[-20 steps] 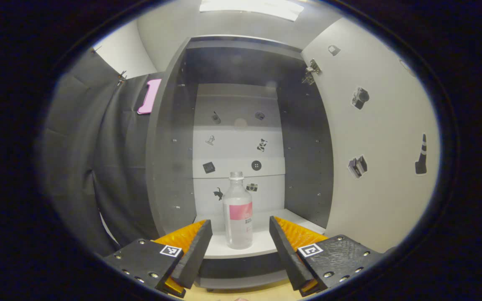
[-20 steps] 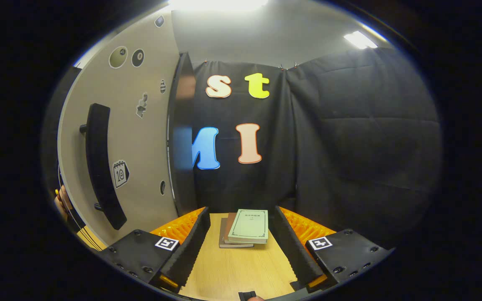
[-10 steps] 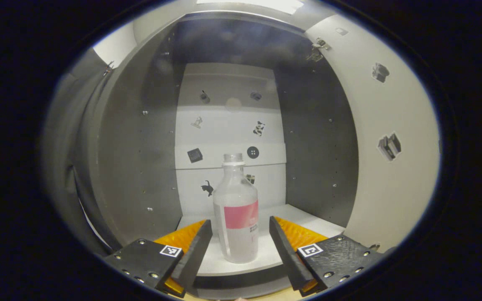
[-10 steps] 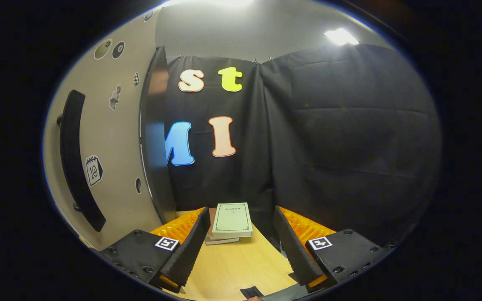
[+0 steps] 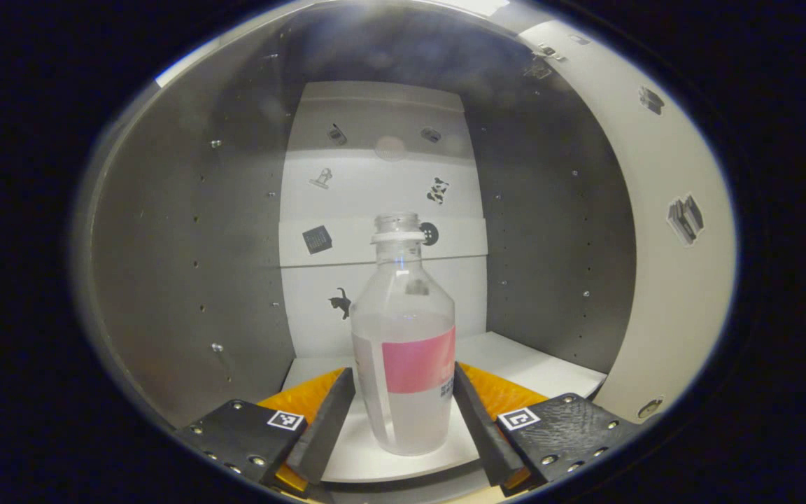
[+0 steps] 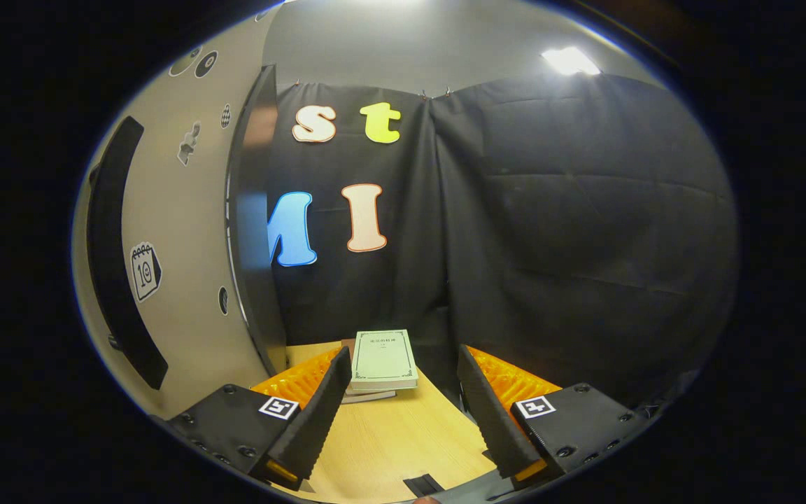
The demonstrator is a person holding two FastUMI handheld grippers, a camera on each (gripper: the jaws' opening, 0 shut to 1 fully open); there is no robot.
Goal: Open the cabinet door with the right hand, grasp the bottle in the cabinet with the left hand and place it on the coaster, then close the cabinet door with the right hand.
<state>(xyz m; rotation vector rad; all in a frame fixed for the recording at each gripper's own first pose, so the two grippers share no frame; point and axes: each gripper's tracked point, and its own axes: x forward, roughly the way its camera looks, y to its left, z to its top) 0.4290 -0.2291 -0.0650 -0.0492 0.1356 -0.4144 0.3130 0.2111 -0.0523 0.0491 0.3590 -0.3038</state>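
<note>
In the left gripper view a clear uncapped bottle (image 5: 406,350) with a pink label stands upright on the white shelf (image 5: 536,367) inside the grey cabinet (image 5: 193,259). My left gripper (image 5: 403,392) is open, its two fingers flanking the bottle's lower body closely on both sides. The cabinet door (image 5: 669,280) hangs open on the right. In the right gripper view my right gripper (image 6: 399,388) is open and holds nothing, above the wooden table (image 6: 389,448). The door's outer face (image 6: 179,266) with its long dark handle (image 6: 116,259) is at the left.
A stack of books (image 6: 378,360) lies on the table just past my right gripper, against the black cloth wall. Stickers dot the cabinet's white back panel (image 5: 382,196). The cabinet's side walls stand close on both sides of my left gripper.
My left gripper has moved forward into the cabinet until the bottle stands between its fingers. My right gripper has drifted slightly away from the door, still open.
</note>
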